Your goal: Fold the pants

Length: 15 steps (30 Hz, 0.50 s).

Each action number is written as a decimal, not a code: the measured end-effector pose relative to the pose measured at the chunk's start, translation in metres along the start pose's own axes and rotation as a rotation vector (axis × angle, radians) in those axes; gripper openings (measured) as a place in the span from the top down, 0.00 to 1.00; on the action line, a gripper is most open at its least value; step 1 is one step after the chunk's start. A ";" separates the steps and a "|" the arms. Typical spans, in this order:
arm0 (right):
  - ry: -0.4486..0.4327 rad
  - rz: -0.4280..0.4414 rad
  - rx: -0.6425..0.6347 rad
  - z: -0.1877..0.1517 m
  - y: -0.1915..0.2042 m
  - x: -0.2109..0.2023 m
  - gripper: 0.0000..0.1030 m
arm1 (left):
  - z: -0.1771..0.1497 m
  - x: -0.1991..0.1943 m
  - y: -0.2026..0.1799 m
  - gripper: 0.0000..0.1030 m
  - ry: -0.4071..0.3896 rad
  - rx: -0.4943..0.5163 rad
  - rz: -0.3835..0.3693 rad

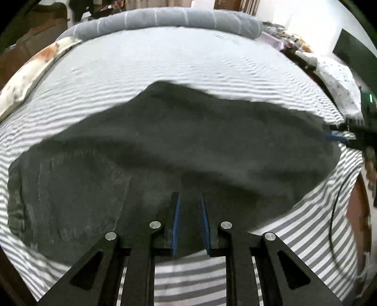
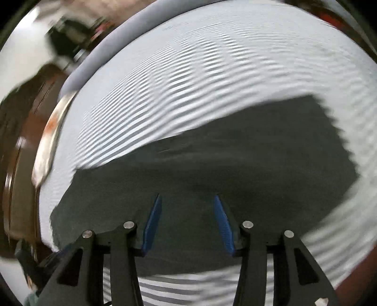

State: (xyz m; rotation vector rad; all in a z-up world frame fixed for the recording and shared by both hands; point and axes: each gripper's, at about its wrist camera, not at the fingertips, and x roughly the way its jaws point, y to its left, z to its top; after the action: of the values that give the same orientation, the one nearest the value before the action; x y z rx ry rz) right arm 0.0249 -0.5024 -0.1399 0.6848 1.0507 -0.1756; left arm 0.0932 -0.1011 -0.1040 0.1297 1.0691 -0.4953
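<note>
Dark grey pants [image 1: 165,146] lie spread on a bed with a grey-and-white striped sheet [image 1: 165,66]. My left gripper [image 1: 190,196] hovers over the near edge of the pants, its blue pads a small gap apart with nothing between them. My right gripper [image 2: 187,199] is open over the pants [image 2: 223,160] near their near edge; that view is motion-blurred. The right gripper also shows at the right edge of the left wrist view [image 1: 339,135], at the pants' right end.
A rolled grey blanket [image 1: 165,20] lies along the far side of the bed. A floral pillow [image 1: 35,68] lies at the left edge and a white dotted pillow [image 1: 337,77] at the right. Brown wooden furniture [image 2: 23,131] stands left of the bed.
</note>
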 end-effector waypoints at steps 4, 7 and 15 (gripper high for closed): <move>-0.033 -0.032 0.126 -0.001 -0.068 -0.020 0.56 | 0.014 0.012 -0.034 0.83 -0.016 0.041 -0.049; -0.046 -0.053 0.147 0.006 -0.091 -0.025 0.56 | 0.028 0.024 -0.053 0.83 -0.015 0.077 -0.066; -0.051 -0.143 -0.101 0.057 -0.030 0.018 0.56 | 0.060 0.064 -0.110 0.83 -0.004 0.116 -0.119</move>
State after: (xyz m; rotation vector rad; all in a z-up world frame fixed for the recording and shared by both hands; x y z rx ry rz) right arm 0.0631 -0.5564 -0.1500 0.5121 1.0521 -0.2605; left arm 0.1170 -0.2392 -0.1156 0.1675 1.0482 -0.6649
